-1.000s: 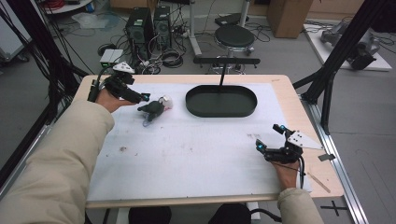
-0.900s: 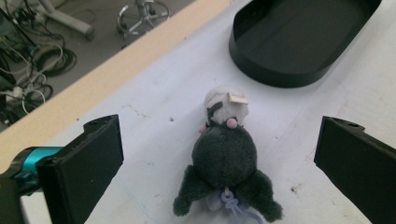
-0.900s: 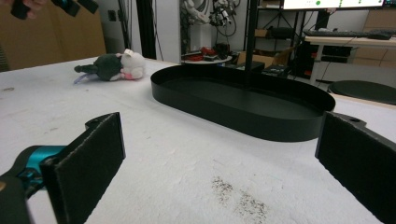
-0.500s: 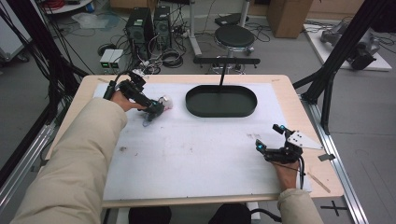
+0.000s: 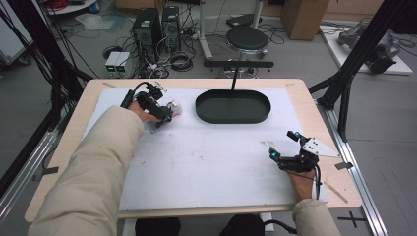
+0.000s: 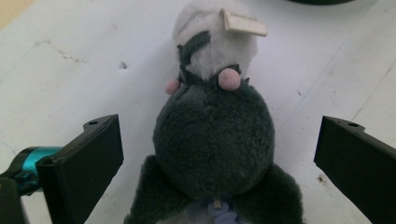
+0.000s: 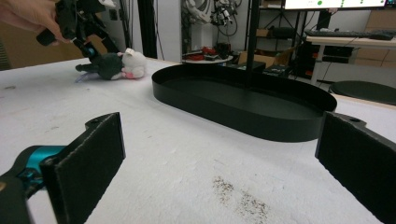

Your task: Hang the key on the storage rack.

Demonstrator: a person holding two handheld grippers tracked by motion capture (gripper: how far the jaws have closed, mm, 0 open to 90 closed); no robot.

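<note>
- plush toy (image 6: 212, 135) is lying on the white mat (image 5: 206, 162) near the tabletop's far left corner, dark grey body toward you, white head and pink bits pointing away.
- your left gripper (image 5: 160, 114) is right over it, jaws spread wide, one either side of the body and neither touching yet. nothing in its grip.
- i'd guess the grab comes next. centre the fat dark belly between the jaws, get low enough to catch the body and not just fur, then squeeze slowly since it's squishy.
- black oval tray (image 5: 232, 106) sits just beside the toy, by the far edge. looks like the likely drop spot, just a guess.
- your right gripper (image 5: 288, 160) is parked near the near right corner, jaws wide apart and empty.
</note>
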